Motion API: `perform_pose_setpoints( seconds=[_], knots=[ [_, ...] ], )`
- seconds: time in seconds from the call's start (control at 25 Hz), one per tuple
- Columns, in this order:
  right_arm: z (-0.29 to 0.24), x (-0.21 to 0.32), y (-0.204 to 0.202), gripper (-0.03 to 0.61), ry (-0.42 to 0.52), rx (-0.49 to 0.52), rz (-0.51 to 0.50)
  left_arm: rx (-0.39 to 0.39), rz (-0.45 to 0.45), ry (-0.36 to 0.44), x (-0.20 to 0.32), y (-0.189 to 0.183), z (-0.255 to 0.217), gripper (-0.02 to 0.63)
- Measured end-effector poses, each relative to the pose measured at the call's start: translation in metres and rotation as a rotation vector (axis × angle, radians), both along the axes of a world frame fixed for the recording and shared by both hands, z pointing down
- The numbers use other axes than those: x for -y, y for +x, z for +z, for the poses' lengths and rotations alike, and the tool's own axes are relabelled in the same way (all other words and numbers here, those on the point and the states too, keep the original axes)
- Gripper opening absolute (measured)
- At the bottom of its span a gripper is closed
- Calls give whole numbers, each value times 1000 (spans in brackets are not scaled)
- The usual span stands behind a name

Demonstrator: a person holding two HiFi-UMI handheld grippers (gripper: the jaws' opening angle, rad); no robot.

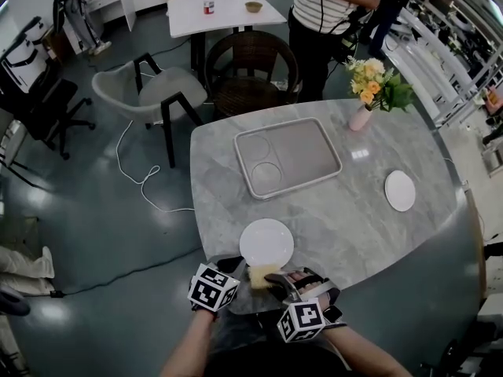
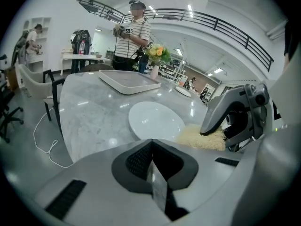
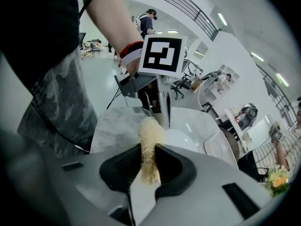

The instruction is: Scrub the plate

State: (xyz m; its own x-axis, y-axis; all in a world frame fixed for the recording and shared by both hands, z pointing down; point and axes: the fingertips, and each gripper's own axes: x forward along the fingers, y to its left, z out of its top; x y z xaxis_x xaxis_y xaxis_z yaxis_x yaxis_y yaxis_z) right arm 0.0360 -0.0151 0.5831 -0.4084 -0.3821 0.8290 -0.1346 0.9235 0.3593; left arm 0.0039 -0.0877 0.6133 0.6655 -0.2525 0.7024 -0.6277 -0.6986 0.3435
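A round white plate (image 1: 266, 242) lies near the marble table's (image 1: 346, 226) front edge, also visible in the left gripper view (image 2: 155, 120) and the right gripper view (image 3: 181, 138). My right gripper (image 1: 280, 281) is shut on a yellow fibrous scrubbing pad (image 1: 258, 275), held just in front of the plate's near rim. In its own view the pad (image 3: 149, 147) stands pinched between the right gripper (image 3: 148, 163) jaws. My left gripper (image 1: 233, 269) hovers left of the pad, its jaws shut on nothing (image 2: 153, 166). It sees the pad (image 2: 203, 137) beside the plate.
A grey rectangular tray (image 1: 287, 157) sits mid-table. A small white plate (image 1: 400, 190) lies at the right and a vase of flowers (image 1: 365, 93) at the far right. Chairs (image 1: 149, 91) and a person in a striped shirt (image 1: 334, 6) are beyond the table.
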Motion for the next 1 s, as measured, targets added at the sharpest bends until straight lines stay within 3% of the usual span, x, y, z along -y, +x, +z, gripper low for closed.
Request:
perform_pose_setpoints(
  seconds=[0.32,0.76,1.0],
  knots=[
    [-27,5,3,81,-41,212,229,-36,27,75,-11,-1,-18,12],
    [-43,6,26,81,-207,617,684,-149,22,237,-33,0,-60,12],
    [-46,-5,30,81,-195,683,751,-166,34,246,-49,-3,-64,12]
  ],
)
